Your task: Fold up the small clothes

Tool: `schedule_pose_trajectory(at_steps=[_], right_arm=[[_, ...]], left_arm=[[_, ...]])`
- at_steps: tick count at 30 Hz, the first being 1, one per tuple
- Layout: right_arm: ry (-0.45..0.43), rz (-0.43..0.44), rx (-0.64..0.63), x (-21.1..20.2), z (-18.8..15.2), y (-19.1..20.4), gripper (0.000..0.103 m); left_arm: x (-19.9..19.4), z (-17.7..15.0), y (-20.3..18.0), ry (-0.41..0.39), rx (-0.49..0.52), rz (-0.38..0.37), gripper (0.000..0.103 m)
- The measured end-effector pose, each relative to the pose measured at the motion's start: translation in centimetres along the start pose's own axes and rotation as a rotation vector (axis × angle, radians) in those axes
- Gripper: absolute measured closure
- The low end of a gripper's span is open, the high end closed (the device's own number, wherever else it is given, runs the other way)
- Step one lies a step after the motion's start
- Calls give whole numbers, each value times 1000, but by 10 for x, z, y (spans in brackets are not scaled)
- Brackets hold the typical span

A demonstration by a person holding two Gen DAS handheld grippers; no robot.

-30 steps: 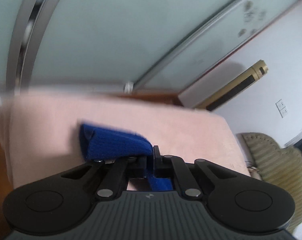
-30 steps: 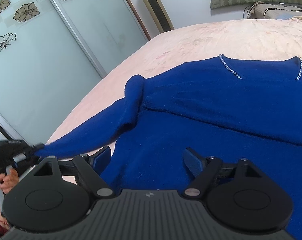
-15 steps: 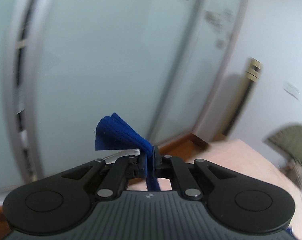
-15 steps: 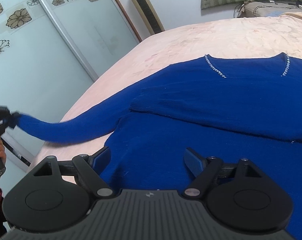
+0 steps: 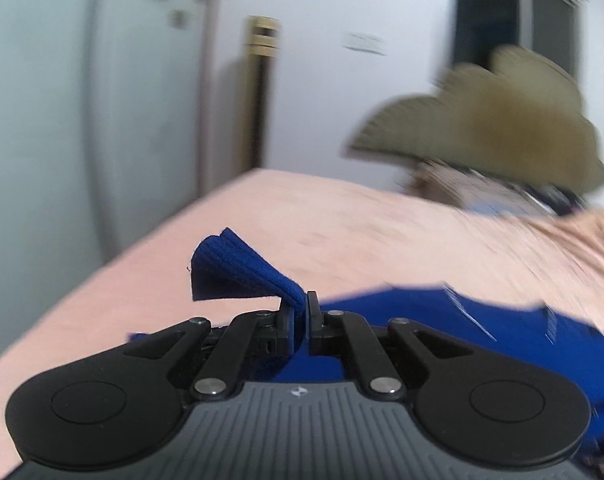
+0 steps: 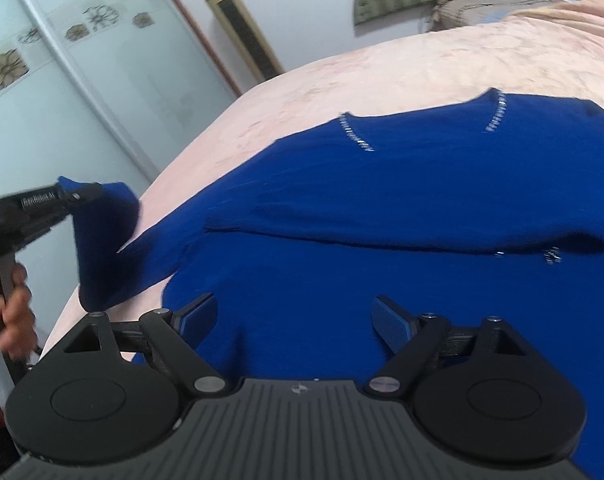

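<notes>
Blue knit sweater (image 6: pixel 401 208) spread flat just ahead of the right gripper (image 6: pixel 294 318), silver bead trim at neckline, one sleeve (image 6: pixel 106 248) lifted off the bed, its ribbed cuff (image 5: pixel 238 272) pinched in the left gripper (image 5: pixel 300 320)

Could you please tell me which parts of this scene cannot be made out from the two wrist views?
- Left wrist view: the headboard and pillows are smeared by motion blur.
- Left wrist view: the left gripper hides the sleeve below its shut jaws.
- Right wrist view: the sweater is cut off at the right edge; the right gripper covers its hem.
</notes>
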State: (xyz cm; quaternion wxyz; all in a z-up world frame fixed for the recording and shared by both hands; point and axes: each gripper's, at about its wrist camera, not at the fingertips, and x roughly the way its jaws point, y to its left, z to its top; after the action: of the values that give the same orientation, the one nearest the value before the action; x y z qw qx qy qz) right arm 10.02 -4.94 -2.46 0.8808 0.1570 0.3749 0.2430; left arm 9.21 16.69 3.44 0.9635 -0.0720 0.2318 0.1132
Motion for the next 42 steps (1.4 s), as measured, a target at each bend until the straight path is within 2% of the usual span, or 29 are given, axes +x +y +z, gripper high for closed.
schedule_pose_trajectory(at_steps=[3,7,10,11,12,14,15,16,18,20,22,25,28,30,32,35,38,39,40,41,42], right_arm=[[-8,-6,21,0,0,-6,16],[-11,-2,38,3,2,-11,16],[-7,0,49,7,3,-12,16],[-6,1,54,9,5,-13,16],[-5,3,58,10,6,-12,16],[-6,5,60,11,7,-12,16],[-7,5,61,11,8,-13,16],[-7,5,63,12,9,-13,16],[-7,9,72,13,9,-13,16],[-6,18,81,15,10,-13,16],[-4,36,92,17,10,-14,15],[3,90,136,21,10,-17,16],[15,157,197,26,10,-22,18],[27,205,227,31,10,-22,20],[43,242,237,39,10,-19,23],[41,243,227,52,14,-14,31],[50,245,233,65,23,-10,49],[70,244,230,70,27,-8,65],[92,230,222,74,30,-5,86],[107,217,204,77,32,-3,94],[118,202,174,79,35,2,93]], left_arm=[[7,-17,-30,60,88,-102,98],[20,-44,-63,213,266,-264,97],[15,-68,-79,251,374,-307,81],[9,-74,-81,233,401,-316,64],[1,-76,-81,214,415,-324,36],[-14,-80,-76,136,436,-356,7],[-20,-81,-75,93,448,-374,5],[-29,-83,-73,54,473,-388,5],[-37,-84,-72,25,507,-388,5],[-41,-86,-64,9,495,-376,5],[-33,-81,-61,9,443,-344,5],[-28,-77,-37,27,315,-274,5],[-24,-77,-9,70,159,-259,5],[-23,-78,4,103,89,-263,5],[-22,-82,12,122,53,-261,5],[-25,-85,13,122,59,-257,5],[-29,-86,5,107,97,-259,5],[-31,-87,3,102,106,-261,5],[-32,-87,1,98,115,-262,5],[-33,-87,0,97,122,-262,5],[-33,-86,-2,98,125,-259,5]])
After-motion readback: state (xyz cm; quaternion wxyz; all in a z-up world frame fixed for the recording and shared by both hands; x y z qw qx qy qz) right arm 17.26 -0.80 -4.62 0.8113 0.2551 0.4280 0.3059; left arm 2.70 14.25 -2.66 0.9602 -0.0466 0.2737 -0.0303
